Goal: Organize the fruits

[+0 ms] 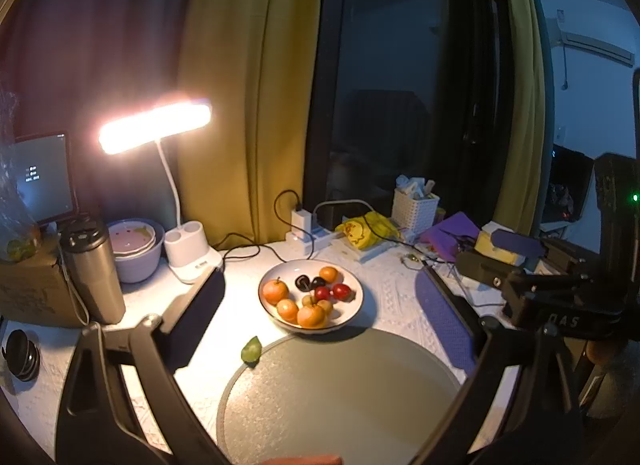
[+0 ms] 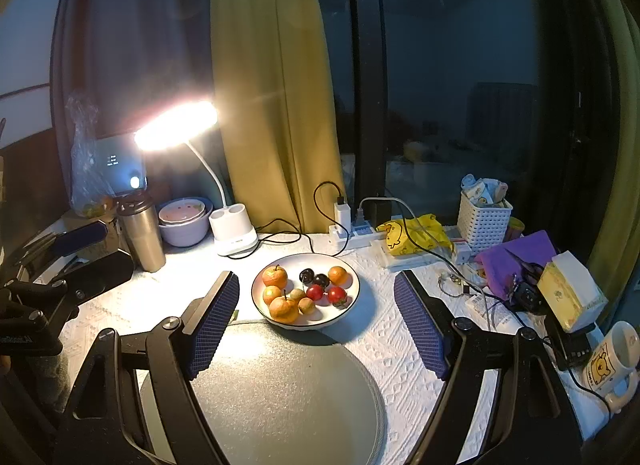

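We see all the fruit but one piece gathered in the white bowl [image 2: 305,291] at the centre of both views: four oranges [image 2: 275,276], two dark cherries [image 2: 307,275], two red cherries [image 2: 337,295] and a couple of small brownish-green fruits [image 2: 306,305]. They lie mixed together, touching, not sorted by kind. Below the bowl, filling the lower middle of each frame, sits a large grey plate [image 1: 344,397] with nothing on it. One small green fruit [image 1: 251,350] lies on the cloth just beside the plate's upper left rim, outside both dishes.

Our left gripper [image 1: 320,321] hangs above the plate with its fingers spread wide and nothing between them. Our right gripper [image 2: 316,325] does the same, fingers wide apart and empty, framing the bowl from below.

How far along are we? We judge that the scene fits two stages. If the fruit is meant to be laid out on the grey plate, nearly all of it remains in the bowl. If the bowl is where the fruit belongs, only the stray green piece is left out. The pictures do not settle which.
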Demonstrator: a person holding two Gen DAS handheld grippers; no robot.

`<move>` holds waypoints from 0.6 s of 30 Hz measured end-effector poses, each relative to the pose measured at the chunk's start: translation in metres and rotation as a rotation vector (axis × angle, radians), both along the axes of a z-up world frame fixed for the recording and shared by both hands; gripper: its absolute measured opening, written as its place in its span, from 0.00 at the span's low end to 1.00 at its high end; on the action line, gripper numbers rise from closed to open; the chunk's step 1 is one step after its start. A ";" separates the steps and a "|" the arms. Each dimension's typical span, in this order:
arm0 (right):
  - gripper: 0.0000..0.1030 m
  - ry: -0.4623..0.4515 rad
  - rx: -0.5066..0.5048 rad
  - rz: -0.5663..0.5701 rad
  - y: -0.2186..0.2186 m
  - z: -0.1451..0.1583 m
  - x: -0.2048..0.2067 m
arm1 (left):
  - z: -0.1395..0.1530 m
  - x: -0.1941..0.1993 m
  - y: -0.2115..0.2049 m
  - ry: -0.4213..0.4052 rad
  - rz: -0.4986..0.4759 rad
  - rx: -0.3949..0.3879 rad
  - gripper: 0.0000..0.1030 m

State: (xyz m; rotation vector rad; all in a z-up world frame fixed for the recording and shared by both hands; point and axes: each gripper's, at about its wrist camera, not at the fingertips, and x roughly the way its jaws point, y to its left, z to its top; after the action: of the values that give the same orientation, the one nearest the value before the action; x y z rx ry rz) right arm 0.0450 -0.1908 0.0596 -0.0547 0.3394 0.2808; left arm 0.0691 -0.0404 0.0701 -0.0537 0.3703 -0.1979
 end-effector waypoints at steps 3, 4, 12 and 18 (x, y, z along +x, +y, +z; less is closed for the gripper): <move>0.80 -0.001 0.000 0.001 0.000 0.000 0.000 | 0.000 0.000 0.000 0.000 0.001 -0.001 0.94; 0.80 -0.001 0.000 0.001 0.000 0.000 0.000 | 0.000 0.000 0.000 -0.001 0.001 -0.001 0.94; 0.80 -0.001 -0.001 0.002 0.000 -0.001 0.004 | 0.001 0.001 0.001 -0.001 0.002 -0.002 0.94; 0.80 -0.001 0.000 0.003 -0.001 0.000 0.004 | 0.001 0.002 -0.001 -0.001 -0.002 -0.002 0.94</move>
State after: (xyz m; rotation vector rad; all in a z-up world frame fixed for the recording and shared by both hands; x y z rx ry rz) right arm 0.0490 -0.1915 0.0592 -0.0557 0.3382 0.2834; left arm 0.0709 -0.0409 0.0712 -0.0553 0.3687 -0.2005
